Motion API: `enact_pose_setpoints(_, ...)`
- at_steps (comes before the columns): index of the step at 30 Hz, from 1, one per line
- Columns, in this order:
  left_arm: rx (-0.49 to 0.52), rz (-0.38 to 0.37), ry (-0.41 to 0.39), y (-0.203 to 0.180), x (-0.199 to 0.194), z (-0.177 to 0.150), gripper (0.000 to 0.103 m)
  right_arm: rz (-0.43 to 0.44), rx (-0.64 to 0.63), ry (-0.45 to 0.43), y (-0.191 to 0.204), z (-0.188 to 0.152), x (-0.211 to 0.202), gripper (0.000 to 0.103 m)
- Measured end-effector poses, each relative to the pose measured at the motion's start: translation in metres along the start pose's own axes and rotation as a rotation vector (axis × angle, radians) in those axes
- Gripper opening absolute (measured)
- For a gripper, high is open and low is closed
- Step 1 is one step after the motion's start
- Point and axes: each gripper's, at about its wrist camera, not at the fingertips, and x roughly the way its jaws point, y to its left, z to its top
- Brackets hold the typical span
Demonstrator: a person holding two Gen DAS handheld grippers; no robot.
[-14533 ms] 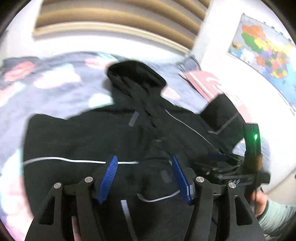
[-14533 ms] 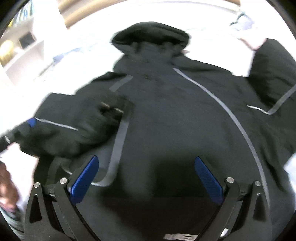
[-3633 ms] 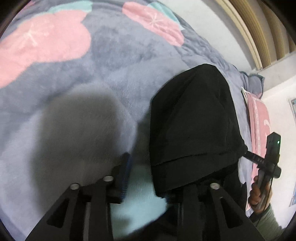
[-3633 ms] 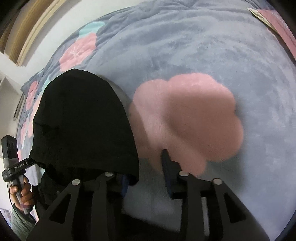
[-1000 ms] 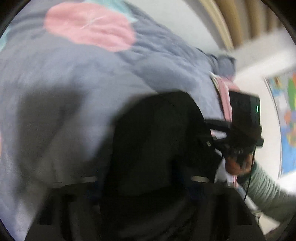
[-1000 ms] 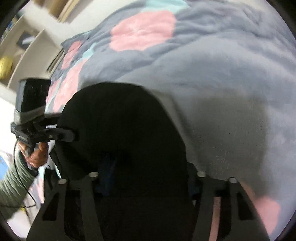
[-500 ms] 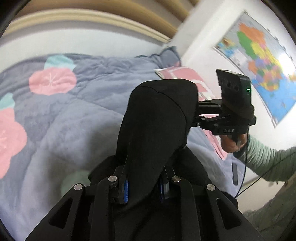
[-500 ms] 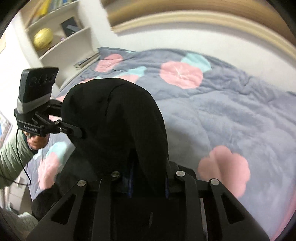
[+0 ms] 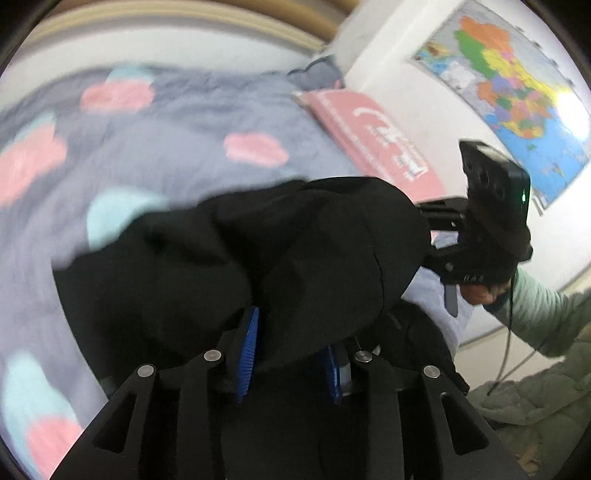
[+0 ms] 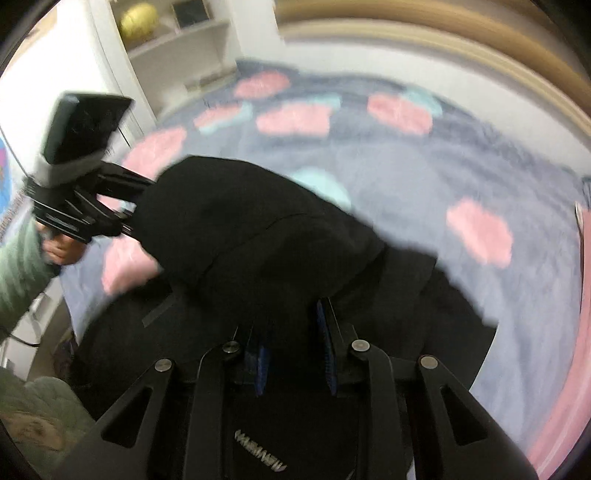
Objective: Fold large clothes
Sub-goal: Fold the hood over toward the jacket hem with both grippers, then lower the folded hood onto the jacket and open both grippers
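A black hooded jacket [image 9: 295, 251] lies on a grey flowered quilt [image 9: 166, 140]. Its hood is lifted off the bed and arches over the jacket's body. My left gripper [image 9: 291, 354] has one side of the hood bunched between its blue pads [image 9: 248, 343]; its jaws are opening, with the cloth still filling the gap. On the other side, my right gripper [image 10: 293, 354] is shut on the hood of the jacket [image 10: 240, 229]. The folded body [image 10: 424, 302] spreads out below. Each view shows the other gripper's handle beside the hood, its fingertips hidden by cloth.
The quilt [image 10: 424, 177] stretches far beyond the jacket. A pink pillow [image 9: 373, 136] lies at the wall under a coloured map [image 9: 517, 85]. White shelves [image 10: 177, 33] stand past the bed's far corner. A green-sleeved arm [image 9: 546, 306] and a green blanket [image 9: 535, 398] are by the bedside.
Both grippers have swung back and upward with the hood, which now arches over the jacket's body. The left jaws stand wider than half a second ago. Both views are blurred by motion.
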Motion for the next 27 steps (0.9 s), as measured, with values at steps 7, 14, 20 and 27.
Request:
enact_pose_setpoints(7, -0.22, -0.003, 0.047, 0.028, 0.032, -0.072, 0.037, -0.014, 0.114, 0.154, 0.0, -0.06, 0.05, 0.032)
enact_pose_setpoints(14, -0.224, 0.062, -0.034, 0.016, -0.033, -0.084, 0.037, -0.028, 0.217, 0.106, -0.021, -0.066, -0.009, 0.036)
enact_pose_setpoints(20, -0.127, 0.031, -0.216, -0.018, -0.073, -0.026, 0.056, -0.001, 0.262, -0.139, -0.022, -0.002, -0.07, 0.075)
enact_pose_setpoints(27, -0.234, -0.102, -0.124, 0.009, 0.007, -0.007, 0.057, -0.061, 0.283, 0.014, -0.014, 0.02, 0.027, 0.075)
